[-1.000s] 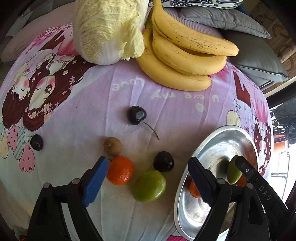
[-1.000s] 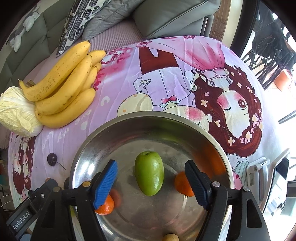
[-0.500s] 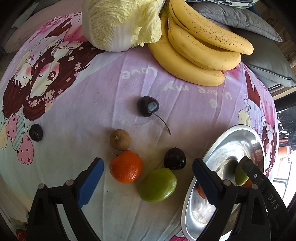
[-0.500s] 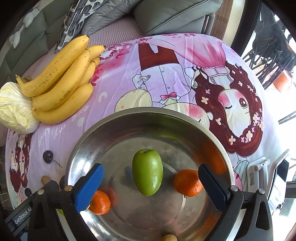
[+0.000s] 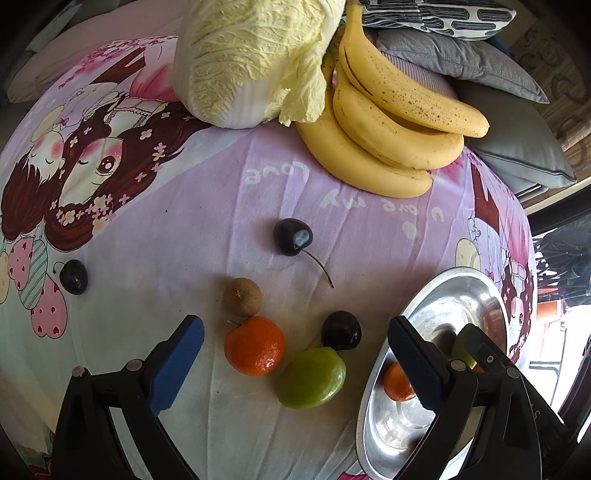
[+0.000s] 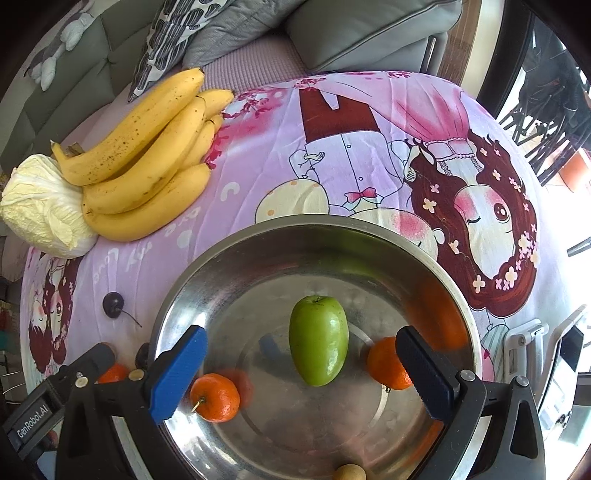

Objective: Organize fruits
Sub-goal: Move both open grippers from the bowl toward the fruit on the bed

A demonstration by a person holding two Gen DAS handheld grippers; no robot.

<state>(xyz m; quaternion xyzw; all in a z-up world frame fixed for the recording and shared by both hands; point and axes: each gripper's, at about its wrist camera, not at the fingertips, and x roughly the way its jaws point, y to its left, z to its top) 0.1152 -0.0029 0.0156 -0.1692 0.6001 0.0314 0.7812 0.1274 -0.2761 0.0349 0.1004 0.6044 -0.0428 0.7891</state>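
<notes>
My left gripper is open and empty above an orange tangerine, a green fruit and a dark cherry on the cartoon-print cloth. A brown longan, a stemmed cherry and another cherry lie further off. My right gripper is open and empty over the steel bowl, which holds a green fruit, two tangerines and a longan.
A bunch of bananas and a napa cabbage lie at the far side of the cloth. Grey cushions sit behind. The bowl stands to the right of the loose fruit. A white device is right of the bowl.
My left gripper has shifted so the loose fruit sits more centred between its fingers. My right gripper has opened wider over the green fruit in the bowl and drawn back a little.
</notes>
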